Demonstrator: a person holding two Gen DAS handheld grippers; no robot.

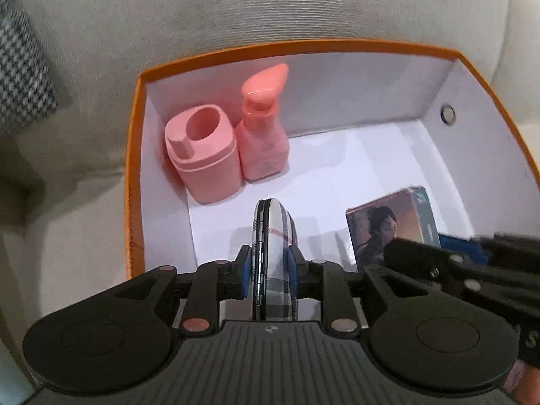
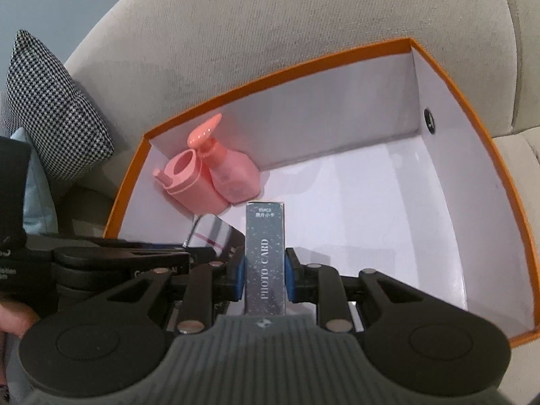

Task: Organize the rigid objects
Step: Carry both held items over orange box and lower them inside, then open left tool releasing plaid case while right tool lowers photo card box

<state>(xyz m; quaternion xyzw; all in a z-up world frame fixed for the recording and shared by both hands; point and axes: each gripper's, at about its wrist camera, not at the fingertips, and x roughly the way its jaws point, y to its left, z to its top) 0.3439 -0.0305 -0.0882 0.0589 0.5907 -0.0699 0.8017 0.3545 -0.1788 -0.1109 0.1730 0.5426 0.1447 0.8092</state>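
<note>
The right gripper (image 2: 265, 270) clamps a silver photo card box (image 2: 265, 256) upright between its blue pads (image 2: 289, 281); beyond the fingertips and slightly left, a pink container (image 2: 189, 182) and pink pump bottle (image 2: 229, 175) stand touching in the orange box's (image 2: 489, 182) far corner; the left gripper (image 2: 135, 256) lies left of the fingers, a plaid case (image 2: 211, 233) at its tip.

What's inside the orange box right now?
Two pink bottles stand in the orange box's far left corner: a cap-topped one and a pump bottle. The floor beneath the held plaid compact and photo card box is hidden.
</note>
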